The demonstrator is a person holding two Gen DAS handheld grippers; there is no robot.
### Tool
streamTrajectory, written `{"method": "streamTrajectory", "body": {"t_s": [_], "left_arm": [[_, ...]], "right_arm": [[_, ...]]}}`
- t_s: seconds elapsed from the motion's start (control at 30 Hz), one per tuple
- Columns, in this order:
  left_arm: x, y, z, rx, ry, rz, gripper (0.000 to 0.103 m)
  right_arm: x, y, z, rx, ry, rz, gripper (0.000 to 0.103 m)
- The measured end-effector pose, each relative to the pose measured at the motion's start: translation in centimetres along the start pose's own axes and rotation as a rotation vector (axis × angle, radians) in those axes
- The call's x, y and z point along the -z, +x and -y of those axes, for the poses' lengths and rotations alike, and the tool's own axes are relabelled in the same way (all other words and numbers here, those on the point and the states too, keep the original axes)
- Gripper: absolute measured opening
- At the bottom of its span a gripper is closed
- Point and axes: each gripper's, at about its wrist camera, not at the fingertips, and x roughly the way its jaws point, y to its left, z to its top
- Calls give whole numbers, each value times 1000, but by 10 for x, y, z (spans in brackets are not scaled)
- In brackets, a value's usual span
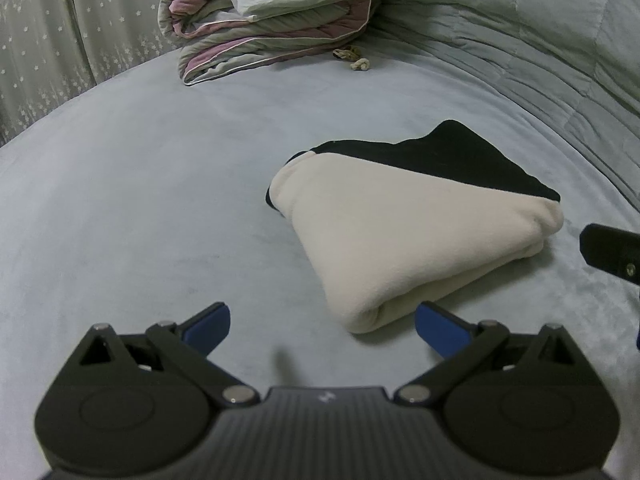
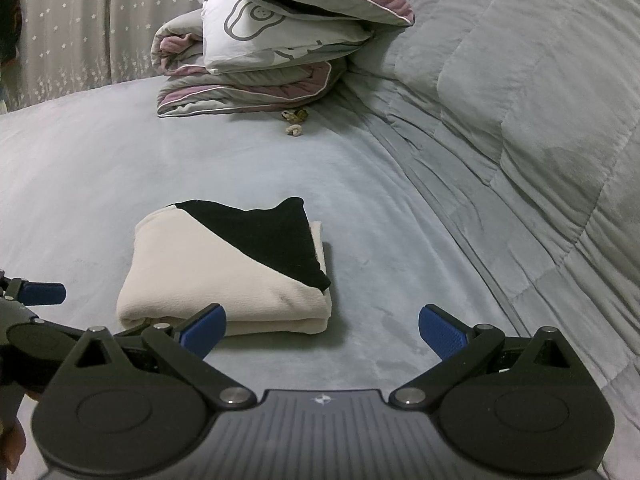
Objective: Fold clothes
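A cream and black garment [image 1: 404, 232] lies folded into a compact bundle on the grey-blue bed sheet [image 1: 140, 208]. My left gripper [image 1: 322, 328] is open just in front of the bundle's near corner, nothing between its blue pads. In the right wrist view the same folded garment [image 2: 224, 276] lies left of centre. My right gripper [image 2: 322, 330] is open, low over the sheet, with its left pad close to the bundle's front edge. The left gripper's blue fingertip [image 2: 42, 294] shows at the left edge.
A stack of folded quilts and a pillow [image 2: 272, 52] sits at the back of the bed. Small knotted beige objects [image 2: 295, 122] lie in front of it. A rumpled grey quilt [image 2: 520, 128] covers the right side. A star-patterned curtain [image 1: 60, 48] hangs behind.
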Motion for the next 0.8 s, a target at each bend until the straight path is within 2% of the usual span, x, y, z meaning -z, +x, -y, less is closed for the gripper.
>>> {"method": "streamTrajectory", "body": {"t_s": [0.8], "left_arm": [[0, 1, -2, -21, 8, 0, 103]], "right_arm": [[0, 2, -7, 8, -18, -7, 103]]}}
